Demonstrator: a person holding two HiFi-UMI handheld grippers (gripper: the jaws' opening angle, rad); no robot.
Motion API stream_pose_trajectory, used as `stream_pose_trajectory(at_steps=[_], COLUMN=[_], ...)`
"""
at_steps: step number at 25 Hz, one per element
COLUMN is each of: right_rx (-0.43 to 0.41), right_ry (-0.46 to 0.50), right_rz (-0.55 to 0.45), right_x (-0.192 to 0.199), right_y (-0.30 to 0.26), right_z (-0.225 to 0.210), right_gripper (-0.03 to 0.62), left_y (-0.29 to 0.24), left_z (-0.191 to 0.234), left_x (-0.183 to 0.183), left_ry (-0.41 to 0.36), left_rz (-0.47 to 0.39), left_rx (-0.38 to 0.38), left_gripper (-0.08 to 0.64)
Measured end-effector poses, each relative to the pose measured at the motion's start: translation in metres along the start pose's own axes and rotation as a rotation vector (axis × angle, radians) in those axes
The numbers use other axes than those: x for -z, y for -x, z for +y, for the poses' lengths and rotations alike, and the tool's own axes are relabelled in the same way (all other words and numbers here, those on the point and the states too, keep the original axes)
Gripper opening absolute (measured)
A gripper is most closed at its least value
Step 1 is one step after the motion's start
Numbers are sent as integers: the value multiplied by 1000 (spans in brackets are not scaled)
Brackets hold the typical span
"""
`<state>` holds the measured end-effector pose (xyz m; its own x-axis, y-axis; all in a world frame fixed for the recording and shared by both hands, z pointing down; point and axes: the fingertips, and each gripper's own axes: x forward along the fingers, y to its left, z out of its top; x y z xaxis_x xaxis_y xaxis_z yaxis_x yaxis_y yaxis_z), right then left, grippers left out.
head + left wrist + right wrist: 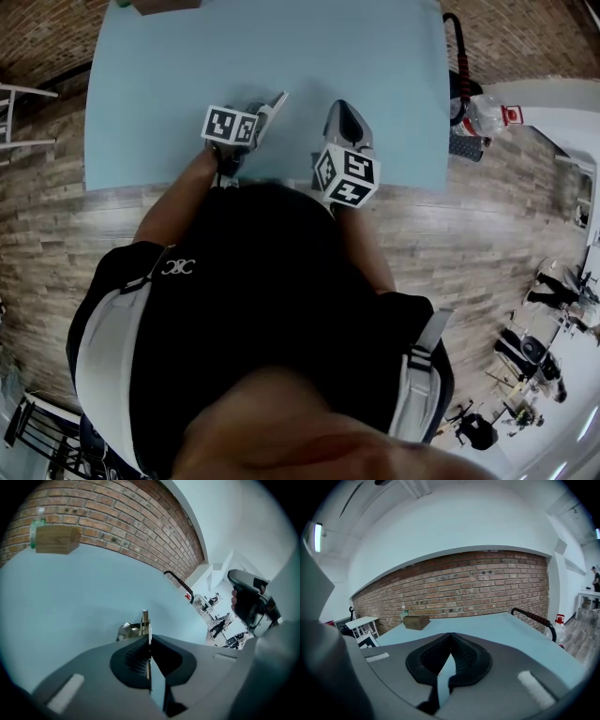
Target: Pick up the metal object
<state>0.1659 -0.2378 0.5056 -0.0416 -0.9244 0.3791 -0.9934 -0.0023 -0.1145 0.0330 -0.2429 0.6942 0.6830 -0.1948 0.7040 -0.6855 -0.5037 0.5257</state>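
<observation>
The left gripper (149,638) is clamped tight on the metal object (134,629). The right gripper (450,635) is closed, holding nothing

Pale blue table (150,103) on plank floor (469,225). At far edge, wooden box (56,538), green bottle (36,522) just behind. Beyond, brick wall (478,588). By table's right side, black bar (532,616) with red grip, clear bottle (489,112) near it.

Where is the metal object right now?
The metal object is clamped in the left tool, sticking out past its tips over the blue table; in the head view that tool is left of the right tool.
</observation>
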Motion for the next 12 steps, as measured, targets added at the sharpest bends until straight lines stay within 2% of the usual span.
stream_pose_trajectory(at_steps=[3, 12], right_rx=[-8, -37], right_ry=[4, 6], right_rz=[-1, -5], right_x=[1, -1], right_y=[1, -3], right_z=[5, 13], right_gripper=[14, 14], left_y=[9, 61], left_z=[-3, -32], left_x=[-8, -76], left_ry=[-21, -187], left_rz=[-46, -293], left_rx=[-12, -114], left_gripper=[2, 2])
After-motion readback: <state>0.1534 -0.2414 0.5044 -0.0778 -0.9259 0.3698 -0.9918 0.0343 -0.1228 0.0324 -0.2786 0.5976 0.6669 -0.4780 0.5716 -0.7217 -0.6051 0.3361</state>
